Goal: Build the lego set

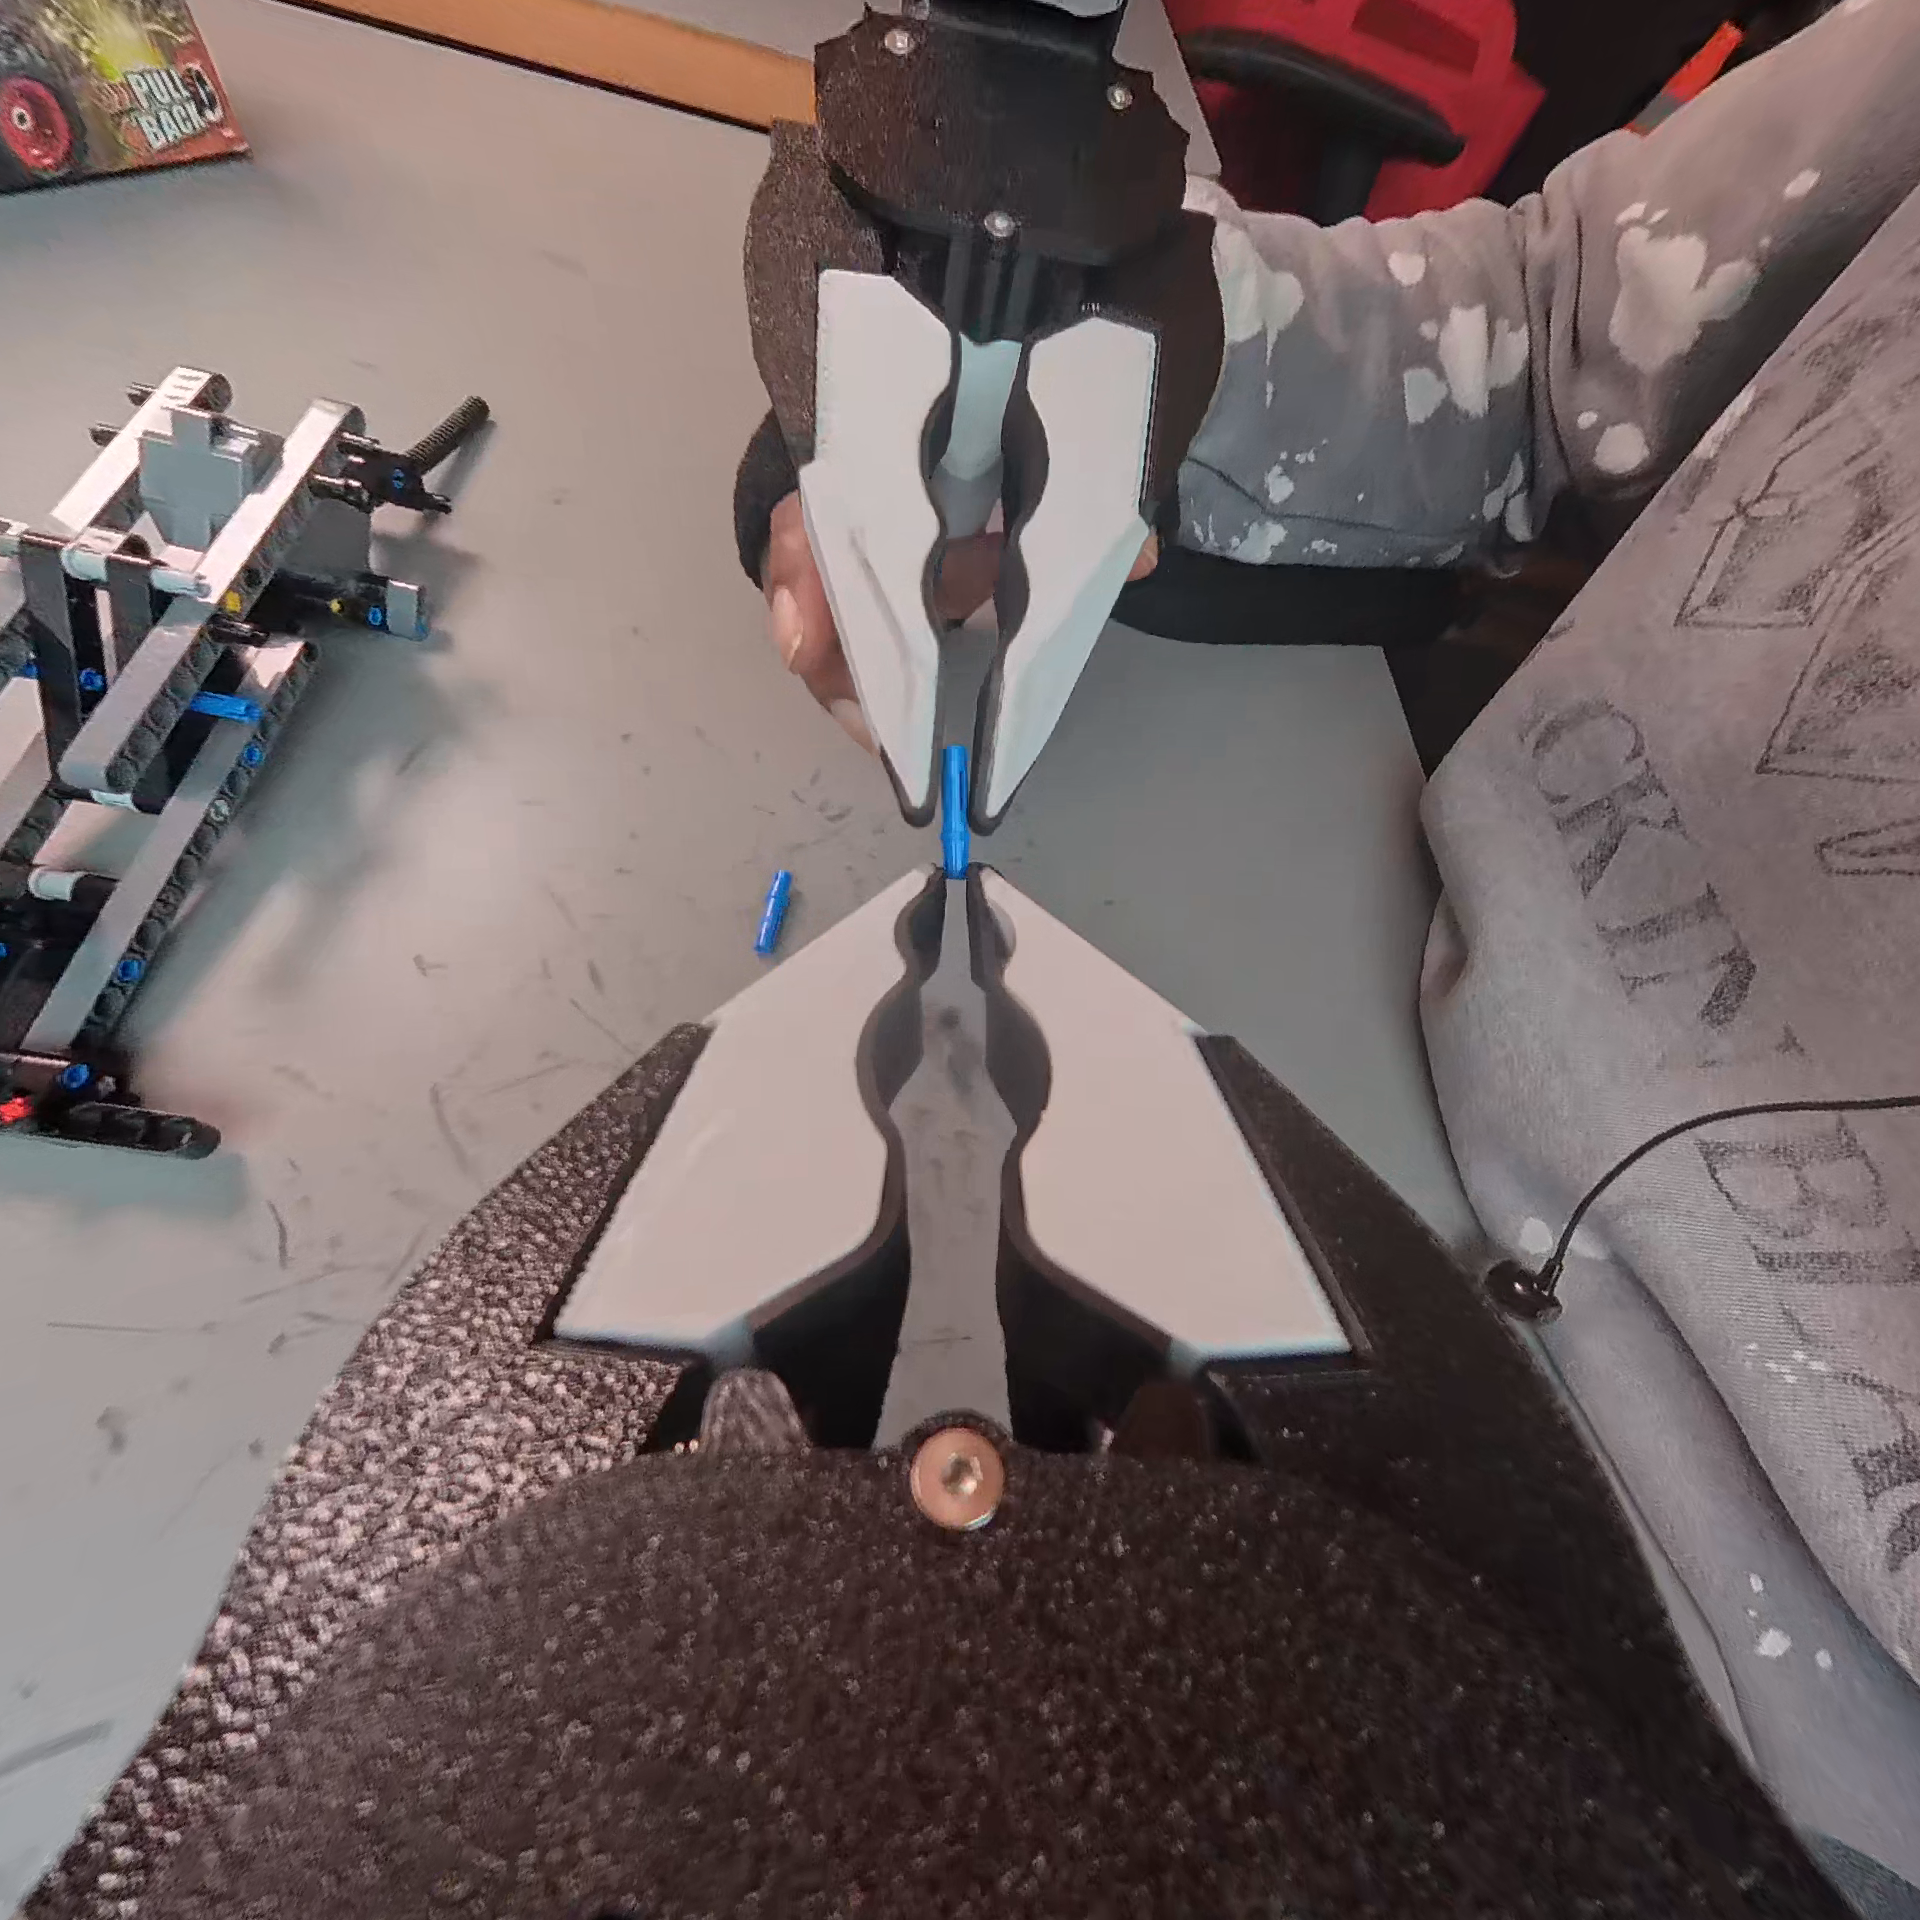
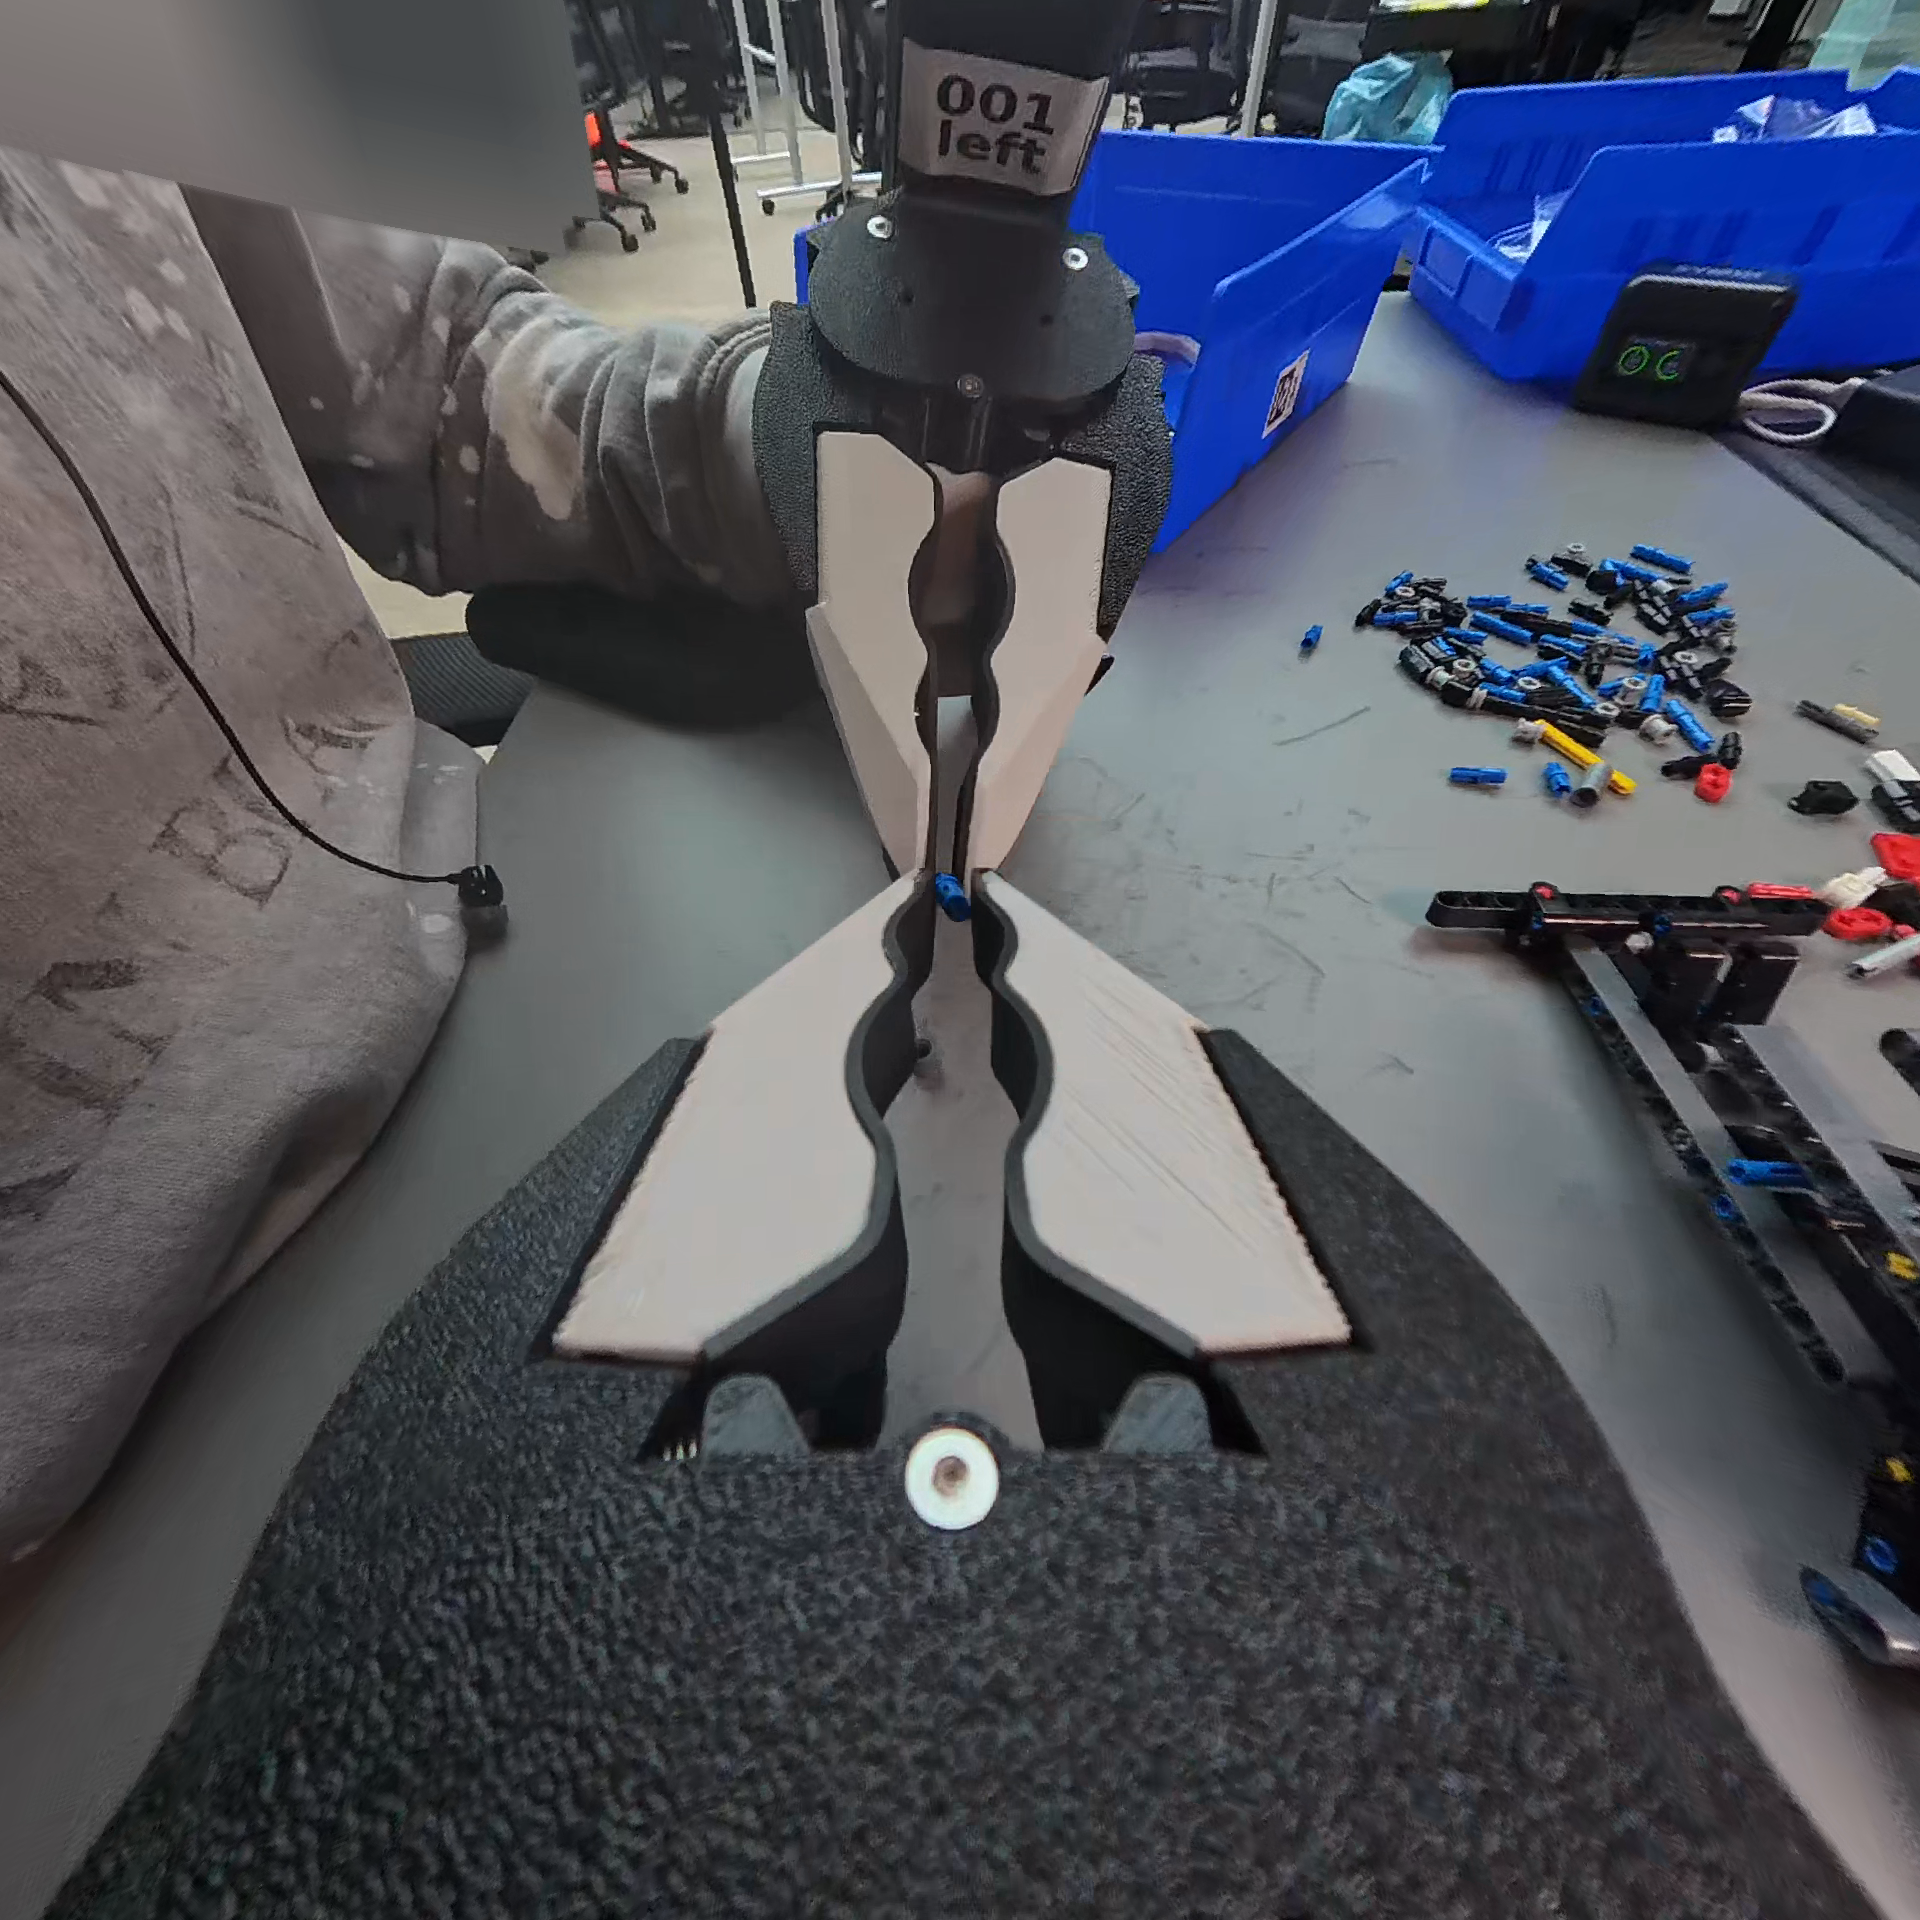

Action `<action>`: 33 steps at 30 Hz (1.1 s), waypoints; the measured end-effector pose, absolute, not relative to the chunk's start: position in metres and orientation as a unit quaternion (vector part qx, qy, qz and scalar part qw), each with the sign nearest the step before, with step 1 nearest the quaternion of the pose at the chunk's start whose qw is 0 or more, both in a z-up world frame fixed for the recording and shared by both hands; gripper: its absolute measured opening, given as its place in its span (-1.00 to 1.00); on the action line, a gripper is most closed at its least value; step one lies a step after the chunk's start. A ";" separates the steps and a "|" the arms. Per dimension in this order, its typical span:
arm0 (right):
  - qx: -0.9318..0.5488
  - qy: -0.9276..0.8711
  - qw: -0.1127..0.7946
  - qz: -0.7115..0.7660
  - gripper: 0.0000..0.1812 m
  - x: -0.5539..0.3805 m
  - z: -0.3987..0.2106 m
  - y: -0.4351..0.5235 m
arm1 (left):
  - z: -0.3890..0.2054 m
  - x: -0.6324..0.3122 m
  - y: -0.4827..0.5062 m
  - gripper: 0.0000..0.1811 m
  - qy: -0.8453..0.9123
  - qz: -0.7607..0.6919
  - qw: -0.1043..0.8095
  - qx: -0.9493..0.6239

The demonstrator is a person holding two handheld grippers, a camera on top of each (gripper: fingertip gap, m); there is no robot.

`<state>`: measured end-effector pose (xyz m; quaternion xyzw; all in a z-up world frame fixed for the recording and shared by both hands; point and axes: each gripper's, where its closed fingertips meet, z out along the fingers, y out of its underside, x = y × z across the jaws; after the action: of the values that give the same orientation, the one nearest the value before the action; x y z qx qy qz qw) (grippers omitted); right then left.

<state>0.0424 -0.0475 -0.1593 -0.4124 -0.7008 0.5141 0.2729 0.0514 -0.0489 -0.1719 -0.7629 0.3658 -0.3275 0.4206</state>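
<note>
While both grippers meet tip to tip above the grey table (image 1: 540, 343), one blue pin (image 1: 954, 805) bridges them, clear of the tabletop. All places below are taken from that held pin.

- Left gripper (image 1: 954, 881): jaws closed down on the pin's near end; the tips pinch it.
- Right gripper (image 2: 949, 881): comes at the pin from the opposite end, jaws drawn in to a narrow slot with the pin's other end inside. I cannot tell whether the pads actually press on it (dark pad edges hide the contact).
- Hand (image 1: 805, 623) behind the right gripper, in a bleach-spotted grey sleeve (image 1: 1403, 364).
- Second blue pin (image 1: 771, 912): loose on the table, just beside and below the held pin, touching nothing.
- Partly built frame (image 1: 166, 717) of grey and black beams, with blue and black pegs: on the table well apart from the held pin, on the side away from the person's body.
- Printed box (image 1: 104, 94): farther from the pin than the frame, at the table's far corner in the left wrist view.
- Heap of loose parts (image 2: 1558, 665), mostly blue and black: on the table well apart from the pin, beyond the frame in the right wrist view.
- Blue bins (image 2: 1558, 229) and a small black device (image 2: 1683, 343) with a green display: farther still, past the heap.
- Grey sweatshirt (image 2: 156, 831), with a thin black cable (image 2: 208, 717) across it: on the pin's body side.
</note>
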 end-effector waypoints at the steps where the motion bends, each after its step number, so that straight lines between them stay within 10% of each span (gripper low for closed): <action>1: -0.411 -0.704 0.271 0.513 -0.95 0.043 -0.161 -0.049 | -0.174 0.051 -0.049 -0.94 0.369 -0.323 0.418 -0.764; 33: -0.359 -0.916 0.109 0.144 -0.95 0.046 -0.224 -0.057 | -0.236 0.046 -0.058 -0.94 0.468 -0.191 0.344 -0.791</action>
<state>0.0458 -0.0575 -0.2242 -0.3593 -0.9155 0.1444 0.1092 0.0456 -0.0582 -0.2363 -0.7913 0.4679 -0.1905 0.3444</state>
